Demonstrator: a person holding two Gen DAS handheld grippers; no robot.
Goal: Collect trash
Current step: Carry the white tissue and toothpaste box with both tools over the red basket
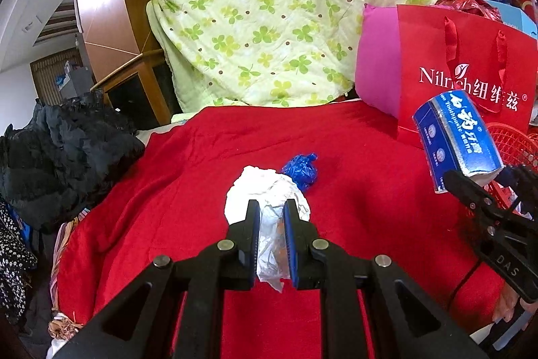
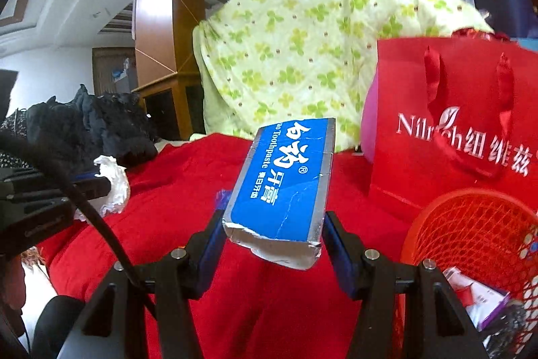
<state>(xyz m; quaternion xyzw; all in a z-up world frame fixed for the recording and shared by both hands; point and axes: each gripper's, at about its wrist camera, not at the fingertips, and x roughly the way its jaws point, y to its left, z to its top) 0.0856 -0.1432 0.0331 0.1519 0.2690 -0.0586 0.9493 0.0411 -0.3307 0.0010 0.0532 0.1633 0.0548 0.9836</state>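
My left gripper (image 1: 272,207) is shut on a crumpled white plastic wad (image 1: 265,190) over the red cloth (image 1: 188,177). It also shows in the right wrist view, the wad (image 2: 114,180) at far left. A crumpled blue plastic scrap (image 1: 301,170) lies on the cloth just beyond the wad. My right gripper (image 2: 270,217) is shut on a blue toothpaste box (image 2: 285,187) and holds it up off the cloth, left of a red mesh basket (image 2: 470,224). The box (image 1: 454,137) and basket (image 1: 514,143) show at the right in the left wrist view.
A red paper bag (image 2: 454,130) stands behind the basket, with a pink cushion (image 1: 376,63) beside it. A green clover quilt (image 1: 269,9) hangs at the back. Black clothes (image 1: 60,150) pile at the left. The basket holds some packaging (image 2: 487,298).
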